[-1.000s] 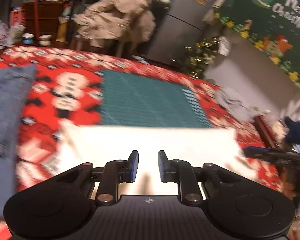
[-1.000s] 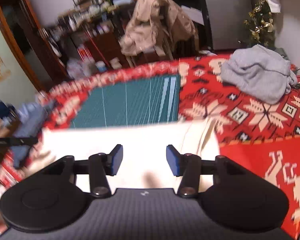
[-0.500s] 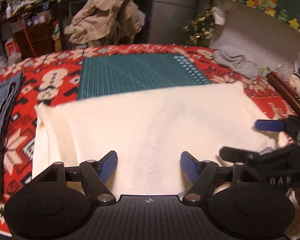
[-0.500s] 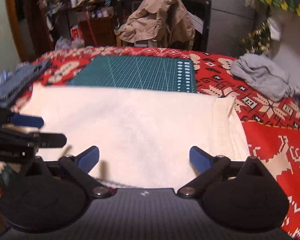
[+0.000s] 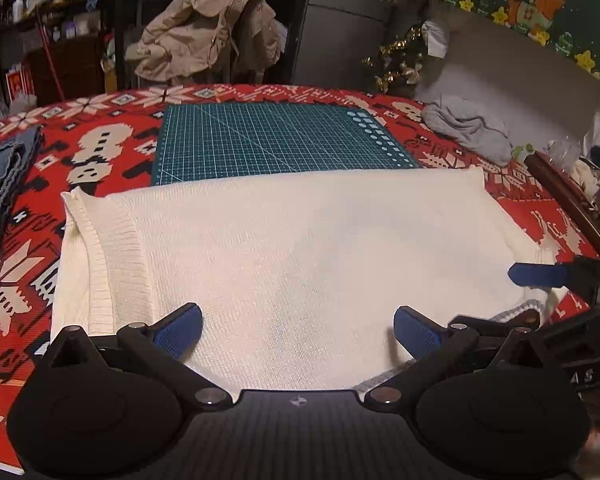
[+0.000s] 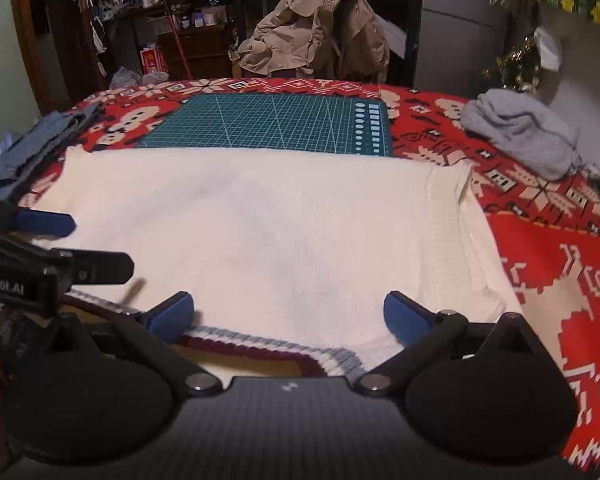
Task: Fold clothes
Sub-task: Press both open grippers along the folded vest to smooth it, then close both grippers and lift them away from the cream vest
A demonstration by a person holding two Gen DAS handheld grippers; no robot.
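The cream sweater (image 5: 300,248) lies flat on the red patterned cloth (image 5: 112,148), long axis left-right, striped neckline nearest, under the left gripper (image 5: 298,330) and right gripper (image 6: 288,316), both just spread wide, gripping nothing.

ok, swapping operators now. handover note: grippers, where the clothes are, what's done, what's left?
Left gripper: jaws wide, just opened, holding nothing, low over the near edge of the white sweater.
Right gripper: same, open, just released, over the striped collar.
White sweater lies flat on the red tablecloth, far edge over the green cutting mat; one fold looks done.
Folded jeans at the left edge.
Crumpled grey garment far right, apparently unfolded.
Left: probably finish the sweater's folds, then the grey one.
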